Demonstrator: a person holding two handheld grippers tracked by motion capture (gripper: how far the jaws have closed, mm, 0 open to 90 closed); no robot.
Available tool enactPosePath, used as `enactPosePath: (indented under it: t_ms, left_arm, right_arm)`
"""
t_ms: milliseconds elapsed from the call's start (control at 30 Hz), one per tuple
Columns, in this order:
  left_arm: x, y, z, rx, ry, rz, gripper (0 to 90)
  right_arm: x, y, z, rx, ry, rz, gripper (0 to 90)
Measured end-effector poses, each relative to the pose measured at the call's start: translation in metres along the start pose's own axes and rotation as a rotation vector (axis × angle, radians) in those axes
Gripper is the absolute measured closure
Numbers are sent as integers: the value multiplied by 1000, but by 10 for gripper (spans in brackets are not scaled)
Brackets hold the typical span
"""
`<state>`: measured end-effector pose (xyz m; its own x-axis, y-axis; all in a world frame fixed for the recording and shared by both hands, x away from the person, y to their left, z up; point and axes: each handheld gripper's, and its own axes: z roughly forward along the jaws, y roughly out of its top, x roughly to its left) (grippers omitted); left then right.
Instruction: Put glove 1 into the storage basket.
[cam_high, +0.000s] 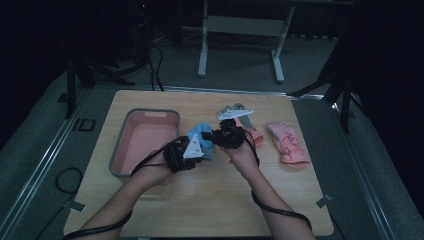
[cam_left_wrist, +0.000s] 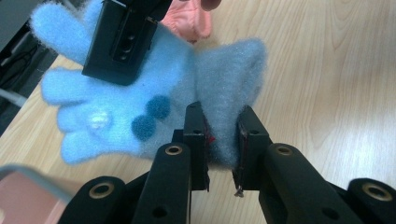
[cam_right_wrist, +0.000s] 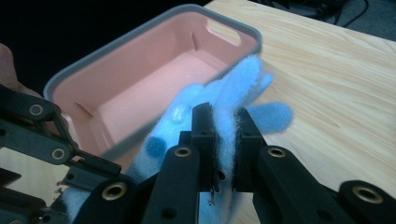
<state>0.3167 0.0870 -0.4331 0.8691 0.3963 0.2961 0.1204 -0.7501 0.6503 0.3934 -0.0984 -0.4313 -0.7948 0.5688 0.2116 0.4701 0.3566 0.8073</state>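
Observation:
A fluffy light-blue glove (cam_high: 202, 131) with two dark blue dots hangs above the middle of the table, held between both grippers. My left gripper (cam_left_wrist: 223, 119) is shut on the glove's cuff end (cam_left_wrist: 229, 84); in the high view it (cam_high: 202, 146) sits just right of the bin. My right gripper (cam_right_wrist: 227, 116) is shut on the glove (cam_right_wrist: 243, 88) near its fingers, and in the left gripper view it (cam_left_wrist: 123, 42) shows as a black block clamped over the palm. In the high view my right gripper (cam_high: 220, 136) faces the left one closely.
A pink bin with a grey rim (cam_high: 150, 112) stands on the wooden table at the left, with nothing in it (cam_right_wrist: 140, 32). A pink glove (cam_high: 289, 144) lies at the right, and another pink glove (cam_high: 252, 132) lies just behind my right hand. A table frame stands on the floor beyond.

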Motion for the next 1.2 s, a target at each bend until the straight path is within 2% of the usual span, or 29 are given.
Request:
enactPosePath:
  t_ms: [400,700,733,767,967,1100,1200]
  left_arm:
    - [14,-32,-30,19,54,-41,786]
    - [20,-56,-47,35,86,-67,786]
    - [21,-64,-51,46,91,-78,786]
    - [22,-66,-52,48,92,-80,786]
    - [27,-81,-57,82,91,-110,786]
    - [30,-85,-55,96,88,-117,786]
    - [29,-92,-44,94,95,-119,785]
  right_arm:
    - [30,28,39,10,44,-43,828]
    - [44,39,63,26,71,-64,828]
    - [46,40,66,31,77,-66,828]
    - [51,43,77,43,93,-68,827]
    - [60,45,94,53,106,-72,827]
    - [62,45,100,63,102,-74,827]
    - [58,40,111,82,93,-61,827]
